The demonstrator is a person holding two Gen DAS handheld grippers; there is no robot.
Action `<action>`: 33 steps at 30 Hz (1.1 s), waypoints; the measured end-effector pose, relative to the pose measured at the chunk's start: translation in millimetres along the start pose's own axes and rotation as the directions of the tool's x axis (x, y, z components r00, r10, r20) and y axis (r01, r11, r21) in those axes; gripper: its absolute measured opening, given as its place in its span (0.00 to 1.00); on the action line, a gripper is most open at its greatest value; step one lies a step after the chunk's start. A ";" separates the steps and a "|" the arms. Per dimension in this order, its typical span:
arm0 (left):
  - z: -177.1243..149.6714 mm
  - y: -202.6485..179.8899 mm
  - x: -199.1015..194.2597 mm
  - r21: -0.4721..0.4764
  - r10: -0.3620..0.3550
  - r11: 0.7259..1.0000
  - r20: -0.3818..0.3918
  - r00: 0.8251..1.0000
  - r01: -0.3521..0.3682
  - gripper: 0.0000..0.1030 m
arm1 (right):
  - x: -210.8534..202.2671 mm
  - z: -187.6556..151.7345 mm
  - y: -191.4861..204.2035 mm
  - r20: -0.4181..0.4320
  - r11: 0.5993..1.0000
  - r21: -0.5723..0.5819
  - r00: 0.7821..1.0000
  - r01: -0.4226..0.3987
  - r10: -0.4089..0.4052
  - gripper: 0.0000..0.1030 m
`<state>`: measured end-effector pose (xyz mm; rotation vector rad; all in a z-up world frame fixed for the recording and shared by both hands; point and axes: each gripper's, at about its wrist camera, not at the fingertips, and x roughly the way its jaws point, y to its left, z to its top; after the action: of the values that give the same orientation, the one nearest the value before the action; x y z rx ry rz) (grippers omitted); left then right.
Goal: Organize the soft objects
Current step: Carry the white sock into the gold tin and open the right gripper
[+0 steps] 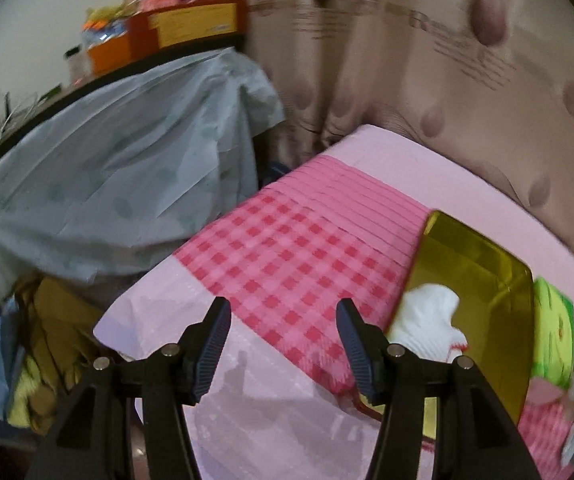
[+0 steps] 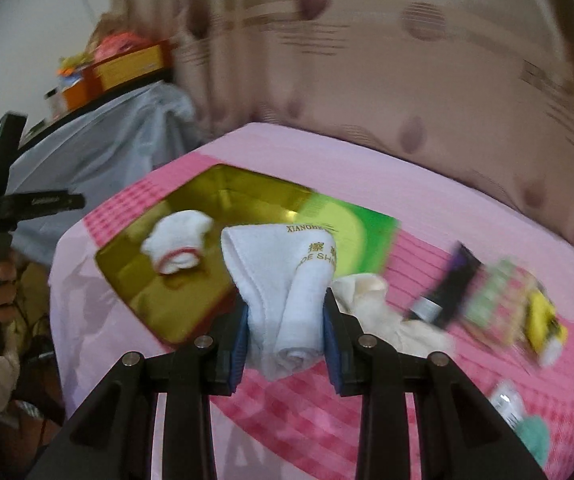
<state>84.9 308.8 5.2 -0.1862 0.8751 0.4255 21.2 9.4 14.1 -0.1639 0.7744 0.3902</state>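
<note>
My right gripper is shut on a rolled white towel with gold lettering and holds it above the pink cloth, just right of a yellow tray. A small white sock with a red band lies in the tray; it also shows in the left wrist view inside the tray. My left gripper is open and empty over the pink checked cloth, left of the tray. A cream cloth lies right of the towel.
A green item lies behind the tray. A dark tube, a green-pink packet, a yellow item and a teal soft thing lie at the right. A blue-grey covered stand with boxes is at the left. Curtains hang behind.
</note>
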 end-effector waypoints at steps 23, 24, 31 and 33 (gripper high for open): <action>1.6 20.5 7.4 -0.116 -0.023 0.993 -0.017 1.000 0.021 0.54 | 92.9 32.9 87.6 -0.111 0.990 -0.077 0.988 -0.118 0.109 0.28; 1.6 20.9 7.2 -0.116 -0.023 0.993 -0.016 1.000 0.021 0.54 | 96.2 32.1 87.1 -0.119 0.991 -0.072 0.987 -0.117 0.108 0.28; 2.6 21.3 7.0 -0.113 -0.028 0.993 -0.018 0.999 0.025 0.54 | 105.0 26.6 88.4 -0.129 0.990 -0.072 0.985 -0.123 0.113 0.38; 2.5 20.0 6.3 -0.106 -0.026 0.994 -0.016 1.000 0.024 0.54 | 102.9 27.5 89.0 -0.118 0.989 -0.076 0.986 -0.123 0.114 0.45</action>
<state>81.5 329.4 2.1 -0.2988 0.8672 0.4482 70.0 127.8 -39.5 -0.2196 0.8830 0.5300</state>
